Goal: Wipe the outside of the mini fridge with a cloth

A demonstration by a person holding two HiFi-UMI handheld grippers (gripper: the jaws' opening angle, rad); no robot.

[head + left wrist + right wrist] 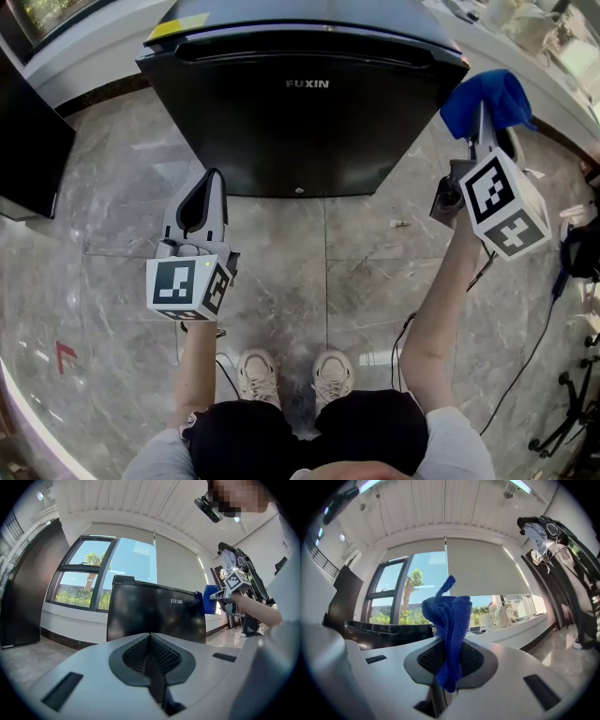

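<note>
Mini fridge point(300, 112) upright on floor point(366, 272). Blue cloth point(489, 101) clamped in right gripper point(480, 122) by fridge's top right corner. Left gripper point(212, 183) jaws together, empty, before fridge front.

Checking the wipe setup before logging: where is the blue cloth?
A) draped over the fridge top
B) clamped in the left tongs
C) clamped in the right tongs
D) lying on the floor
C: the blue cloth is pinched in the right tongs, while the left tongs are shut on nothing.

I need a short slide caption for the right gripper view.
The right claw shut on a blue cloth, mini fridge beyond at left.
</note>
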